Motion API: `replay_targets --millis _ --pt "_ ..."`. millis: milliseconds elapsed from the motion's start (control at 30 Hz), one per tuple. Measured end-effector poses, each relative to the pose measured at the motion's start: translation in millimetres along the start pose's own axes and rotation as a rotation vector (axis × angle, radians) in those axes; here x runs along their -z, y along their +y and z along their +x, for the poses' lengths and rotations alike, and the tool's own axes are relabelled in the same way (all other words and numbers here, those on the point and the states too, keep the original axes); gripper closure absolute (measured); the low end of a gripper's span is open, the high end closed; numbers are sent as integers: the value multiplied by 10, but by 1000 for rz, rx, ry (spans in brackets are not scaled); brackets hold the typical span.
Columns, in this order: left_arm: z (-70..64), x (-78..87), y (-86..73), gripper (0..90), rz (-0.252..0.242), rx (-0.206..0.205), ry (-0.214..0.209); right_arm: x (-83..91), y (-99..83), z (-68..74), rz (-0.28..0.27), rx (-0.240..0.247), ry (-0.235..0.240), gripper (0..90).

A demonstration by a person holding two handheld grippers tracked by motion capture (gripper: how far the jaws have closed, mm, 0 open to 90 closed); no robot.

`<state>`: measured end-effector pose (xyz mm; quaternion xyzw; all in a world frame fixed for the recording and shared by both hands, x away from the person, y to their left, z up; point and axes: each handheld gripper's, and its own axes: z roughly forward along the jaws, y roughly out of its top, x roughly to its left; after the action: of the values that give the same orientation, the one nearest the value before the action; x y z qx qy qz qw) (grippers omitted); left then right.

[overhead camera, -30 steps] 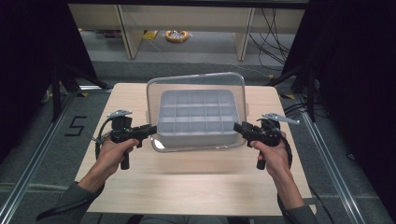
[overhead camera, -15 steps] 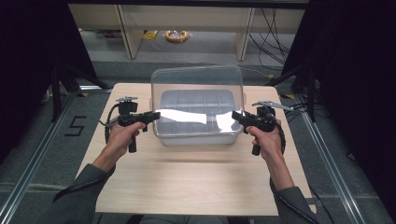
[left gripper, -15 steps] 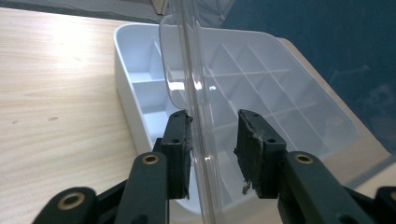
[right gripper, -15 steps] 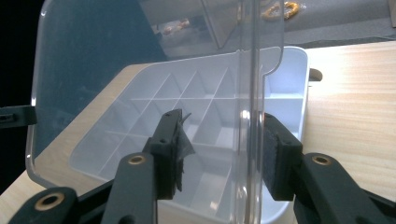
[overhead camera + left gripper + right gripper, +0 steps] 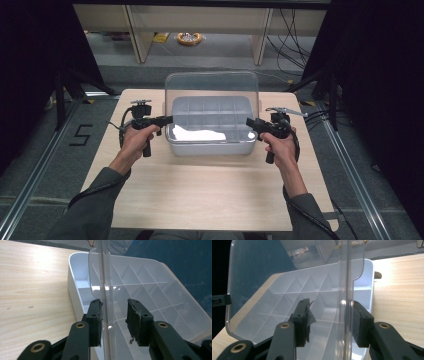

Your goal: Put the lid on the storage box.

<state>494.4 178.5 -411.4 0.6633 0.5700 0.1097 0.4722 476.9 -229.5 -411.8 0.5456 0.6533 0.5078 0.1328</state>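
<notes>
High view: my left hand-held gripper [image 5: 167,120] and my right hand-held gripper [image 5: 249,123] meet the two side edges of a clear lid [image 5: 212,85], which stands nearly upright over the white compartment box [image 5: 210,125] at the middle of the pale wooden bench [image 5: 210,195]. In the left gripper view my jaws straddle the lid's edge with a gap on the far side, so they sit partly parted around it; in the right gripper view the edge lies against one pad with the other pad standing off. Beyond the bench lies grey floor, with shelf legs [image 5: 134,35], a yellow coil [image 5: 189,38], black cables [image 5: 290,25] and dark curtains at both sides.
</notes>
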Motion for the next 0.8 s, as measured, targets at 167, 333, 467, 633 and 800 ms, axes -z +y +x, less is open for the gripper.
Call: replay_targets --millis 167,333,467,633,800 --pt "33 -55 -7 638 8 7 2 -49 -21 -4 17 -33 -8 564" --pt "65 -106 -16 629 25 8 6 -92 -33 -42 14 -25 -4 562" --pt "86 -154 -32 617 34 24 1 -107 -51 -34 29 -83 -6 561" --pt "103 -195 -50 611 49 21 3 -138 -96 -82 27 -95 -3 558" --pt "115 -265 -78 596 55 52 -13 -175 -131 -181 24 -82 -8 555"
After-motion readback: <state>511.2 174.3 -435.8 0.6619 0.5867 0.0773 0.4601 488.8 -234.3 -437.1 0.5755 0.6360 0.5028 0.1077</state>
